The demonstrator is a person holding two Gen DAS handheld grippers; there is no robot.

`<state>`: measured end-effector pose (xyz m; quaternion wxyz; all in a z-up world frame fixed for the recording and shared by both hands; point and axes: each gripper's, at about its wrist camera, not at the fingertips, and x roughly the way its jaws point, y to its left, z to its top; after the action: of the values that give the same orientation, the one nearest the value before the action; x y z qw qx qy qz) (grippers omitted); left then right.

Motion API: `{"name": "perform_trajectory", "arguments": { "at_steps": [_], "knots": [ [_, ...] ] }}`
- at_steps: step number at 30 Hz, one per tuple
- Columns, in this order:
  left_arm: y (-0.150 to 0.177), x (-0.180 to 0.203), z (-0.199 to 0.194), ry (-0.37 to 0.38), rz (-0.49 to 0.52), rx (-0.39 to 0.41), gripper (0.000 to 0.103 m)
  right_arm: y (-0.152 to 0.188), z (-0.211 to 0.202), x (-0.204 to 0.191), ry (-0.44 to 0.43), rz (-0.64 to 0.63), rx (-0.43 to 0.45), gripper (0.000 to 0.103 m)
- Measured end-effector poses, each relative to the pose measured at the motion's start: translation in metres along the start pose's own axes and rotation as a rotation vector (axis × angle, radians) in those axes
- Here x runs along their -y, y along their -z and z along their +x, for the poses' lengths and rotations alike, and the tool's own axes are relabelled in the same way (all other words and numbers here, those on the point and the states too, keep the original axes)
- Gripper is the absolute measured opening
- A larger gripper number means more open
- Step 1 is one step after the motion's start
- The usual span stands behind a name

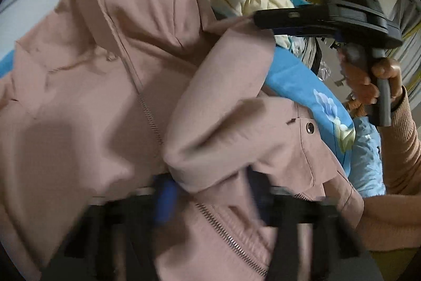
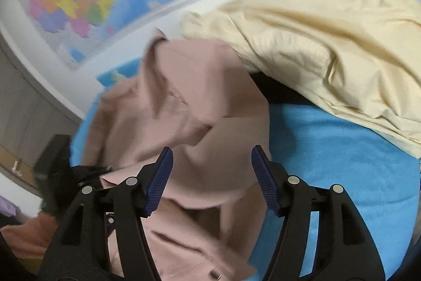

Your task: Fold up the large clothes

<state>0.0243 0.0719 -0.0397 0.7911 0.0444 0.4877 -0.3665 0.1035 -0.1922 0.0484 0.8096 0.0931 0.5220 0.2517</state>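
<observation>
Both grippers over jacket (right spread)

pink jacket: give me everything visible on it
The pink jacket is dusty-pink woven cloth with a metal zipper, a drawstring and a snap button. It lies crumpled on the blue bedsheet, one sleeve folded across its front, against a cream quilt. The left gripper, blurred, is among its folds; the right gripper hangs open above it.
</observation>
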Motion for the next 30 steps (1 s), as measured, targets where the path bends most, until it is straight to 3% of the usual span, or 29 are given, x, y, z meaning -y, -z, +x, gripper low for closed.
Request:
{"name": "perform_trajectory", "arguments": {
  "at_steps": [1, 2, 3, 4, 6, 8, 10, 12, 13, 16, 19, 21, 23, 24, 26, 28, 30],
  "knots": [
    [0.001, -0.001, -0.004, 0.023, 0.000, 0.001, 0.008, -0.002, 0.006, 0.001, -0.002, 0.000, -0.015, 0.044],
    [0.002, -0.003, -0.014, 0.060, -0.005, 0.020, 0.007, -0.003, 0.014, 0.001, 0.002, -0.027, -0.042, 0.035],
    [0.004, -0.007, -0.027, 0.071, -0.012, 0.052, 0.006, -0.002, 0.015, 0.001, 0.005, -0.045, -0.053, 0.009],
    [0.008, -0.009, -0.039, 0.074, -0.015, 0.080, 0.005, -0.004, 0.020, 0.002, -0.016, -0.044, -0.065, 0.003],
    [0.016, -0.023, -0.079, 0.074, -0.050, 0.170, 0.004, -0.007, 0.015, -0.001, -0.012, -0.064, -0.036, 0.003],
    [0.022, -0.036, -0.107, 0.026, -0.086, 0.222, 0.003, -0.016, 0.000, 0.002, -0.027, -0.048, 0.026, 0.003],
    [0.031, -0.057, -0.136, -0.104, -0.148, 0.266, 0.003, -0.020, -0.020, 0.011, -0.029, -0.001, 0.102, 0.003],
    [0.040, -0.074, -0.146, -0.244, -0.203, 0.255, 0.005, -0.024, -0.026, 0.025, -0.041, 0.078, 0.145, 0.003],
    [0.044, -0.076, -0.145, -0.269, -0.216, 0.247, 0.010, -0.026, -0.023, 0.029, -0.043, 0.098, 0.145, 0.003],
    [0.050, -0.062, -0.126, -0.235, -0.185, 0.212, 0.042, -0.024, -0.008, 0.033, -0.038, 0.111, 0.106, 0.003],
    [0.044, -0.017, -0.092, -0.187, -0.039, 0.170, 0.047, -0.023, -0.001, 0.029, -0.076, 0.114, 0.088, 0.004],
    [0.040, 0.027, -0.066, -0.158, 0.109, 0.147, 0.057, -0.023, 0.002, 0.026, -0.080, 0.104, 0.080, 0.004],
    [0.038, 0.058, -0.050, -0.134, 0.217, 0.140, 0.082, -0.024, 0.003, 0.023, -0.079, 0.104, 0.081, 0.006],
    [0.039, 0.071, -0.041, -0.137, 0.276, 0.127, 0.082, -0.024, 0.003, 0.022, -0.084, 0.099, 0.083, 0.006],
    [0.043, 0.095, -0.021, -0.222, 0.407, 0.110, 0.082, -0.023, 0.001, 0.023, -0.092, 0.103, 0.084, 0.007],
    [0.044, 0.097, 0.001, -0.259, 0.450, 0.041, 0.081, -0.022, 0.001, 0.023, -0.097, 0.097, 0.085, 0.007],
    [0.040, 0.082, 0.017, -0.265, 0.383, -0.032, 0.049, -0.021, 0.000, 0.023, -0.100, 0.091, 0.086, 0.007]
  ]
}}
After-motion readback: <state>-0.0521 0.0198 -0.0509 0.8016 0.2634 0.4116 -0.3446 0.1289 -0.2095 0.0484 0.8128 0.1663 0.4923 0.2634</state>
